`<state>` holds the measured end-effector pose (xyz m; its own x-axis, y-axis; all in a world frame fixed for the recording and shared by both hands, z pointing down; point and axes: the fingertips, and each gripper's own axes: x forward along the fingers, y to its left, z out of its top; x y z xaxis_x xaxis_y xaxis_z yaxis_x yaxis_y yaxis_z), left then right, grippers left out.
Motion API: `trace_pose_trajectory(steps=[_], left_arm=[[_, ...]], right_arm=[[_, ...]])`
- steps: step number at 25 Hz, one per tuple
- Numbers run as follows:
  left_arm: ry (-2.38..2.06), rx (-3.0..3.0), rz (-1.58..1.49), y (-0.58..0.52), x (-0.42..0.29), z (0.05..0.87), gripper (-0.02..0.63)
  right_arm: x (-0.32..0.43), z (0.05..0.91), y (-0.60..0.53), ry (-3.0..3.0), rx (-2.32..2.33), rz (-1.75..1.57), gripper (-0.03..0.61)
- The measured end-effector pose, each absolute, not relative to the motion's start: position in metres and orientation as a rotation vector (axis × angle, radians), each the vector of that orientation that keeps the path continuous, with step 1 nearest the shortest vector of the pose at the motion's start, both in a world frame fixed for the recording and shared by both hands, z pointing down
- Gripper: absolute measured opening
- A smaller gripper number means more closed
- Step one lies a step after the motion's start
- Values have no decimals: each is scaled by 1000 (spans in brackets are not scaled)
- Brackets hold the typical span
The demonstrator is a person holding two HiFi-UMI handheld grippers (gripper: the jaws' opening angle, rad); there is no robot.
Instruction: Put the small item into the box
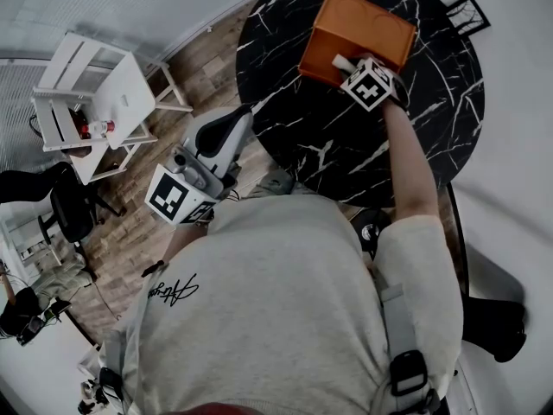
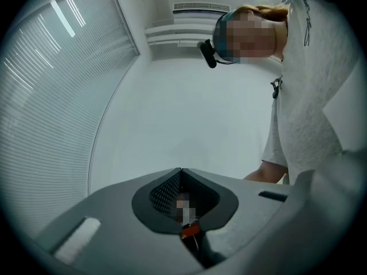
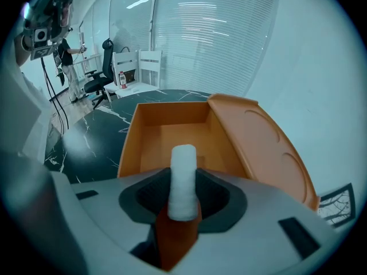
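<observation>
R gripper (image 1: pixel 352 69) clamped on small white roll (image 3: pixel 183 176), jaws fairly wide, pads pressing its sides. The roll sticks out fwd past the tips and hangs over the near edge of the open orange box (image 3: pixel 172 133), not yet inside. Box lid (image 3: pixel 264 148) is folded back to the right in the right gripper view. Box sits on round black marble worktop (image 1: pixel 346 145). L gripper (image 2: pixel 181 176) is held off the worktop at the person's left, aimed level at a pale wall (image 2: pixel 189 113), jaws closed together w/ nothing betw them.
</observation>
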<state>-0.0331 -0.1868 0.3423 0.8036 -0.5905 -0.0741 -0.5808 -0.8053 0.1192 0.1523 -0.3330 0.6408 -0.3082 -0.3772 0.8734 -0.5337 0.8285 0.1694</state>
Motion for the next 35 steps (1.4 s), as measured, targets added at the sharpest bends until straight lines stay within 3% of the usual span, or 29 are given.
trace_pose_trajectory(steps=[35], left_arm=[[-935,2904,-157,-180,-36,343,3]], right_arm=[[162,651,-332,-1922,650,306,156]])
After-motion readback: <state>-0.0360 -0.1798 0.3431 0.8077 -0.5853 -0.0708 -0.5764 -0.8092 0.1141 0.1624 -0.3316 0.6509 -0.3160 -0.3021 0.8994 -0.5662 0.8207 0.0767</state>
